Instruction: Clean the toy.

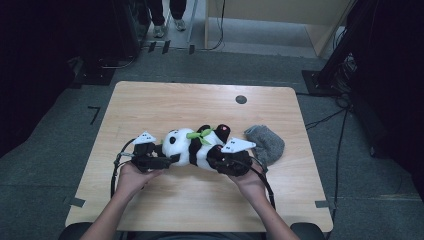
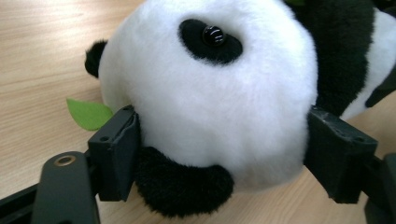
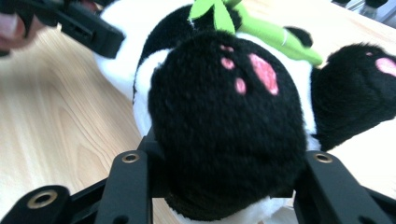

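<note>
left gripper (image 2: pixel 219 154) clamped on panda plush (image 1: pixel 192 145) head | right gripper (image 3: pixel 224 186) clamped on its black foot | grey cloth (image 1: pixel 265 142) right of center | table (image 1: pixel 200 100)

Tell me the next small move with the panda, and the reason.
Probably lift it a little with both hands together. The left gripper has its jaws around the panda's head, the right gripper has a black foot between its jaws, and the toy lies on the table. The grey cloth lies apart.
</note>
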